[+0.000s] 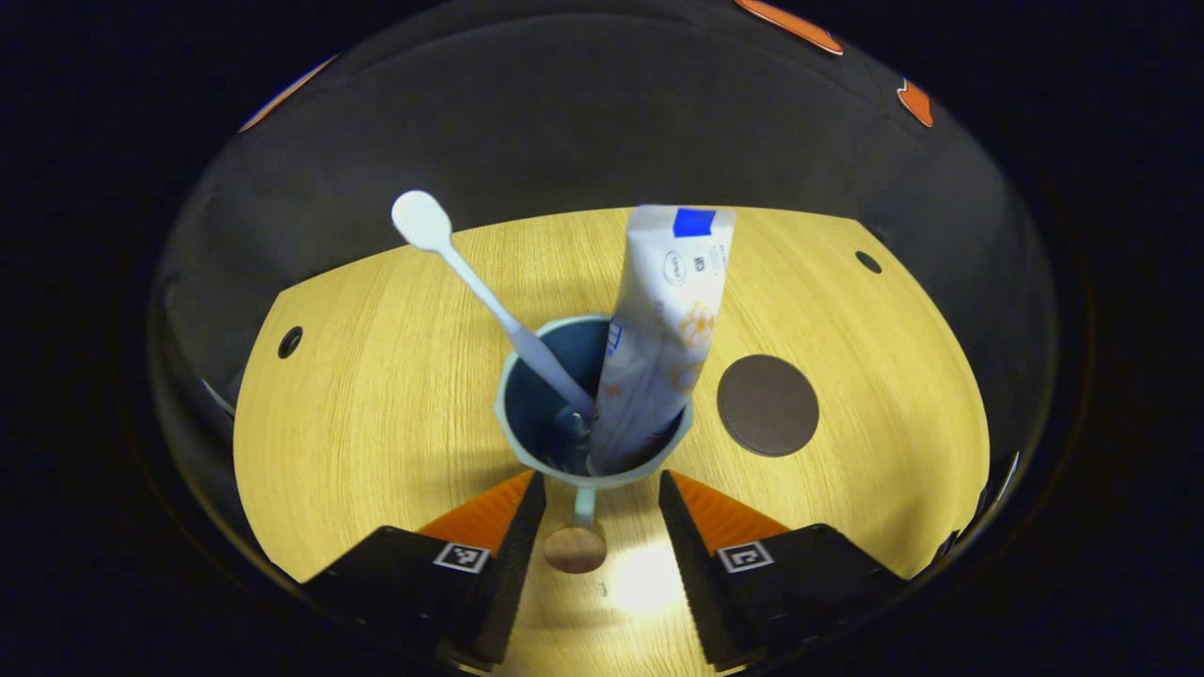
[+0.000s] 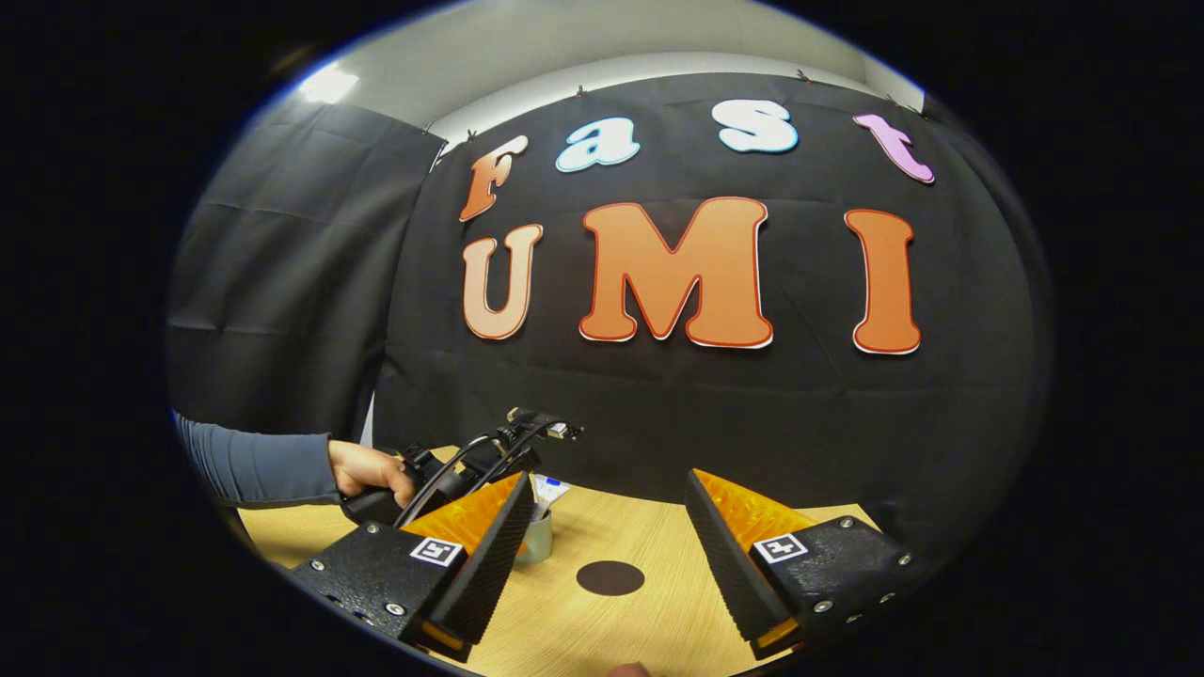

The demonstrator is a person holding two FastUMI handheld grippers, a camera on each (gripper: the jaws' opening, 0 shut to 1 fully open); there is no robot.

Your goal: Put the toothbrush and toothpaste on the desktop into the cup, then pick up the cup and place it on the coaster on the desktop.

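Observation:
In the left gripper view a pale blue cup [image 1: 527, 414] stands on the wooden desktop [image 1: 376, 395]. A white toothbrush [image 1: 480, 291] and a white toothpaste tube [image 1: 663, 329] stand inside it and lean out. The cup's handle [image 1: 578, 536] points toward me between the fingers of my left gripper [image 1: 602, 481], which is open and apart from the handle on both sides. The dark round coaster [image 1: 768, 405] lies just right of the cup. My right gripper [image 2: 609, 481] hangs open above the desk with nothing in it. Past it are the cup [image 2: 538, 538] and the coaster [image 2: 610, 577].
In the right gripper view a hand [image 2: 372, 470] with a grey-blue sleeve [image 2: 254, 465] holds the left gripper [image 2: 451, 475] by the cup. Two small holes [image 1: 290, 341] [image 1: 868, 261] mark the desk's far corners. The black cloth wall [image 2: 752, 404] stands behind the desk.

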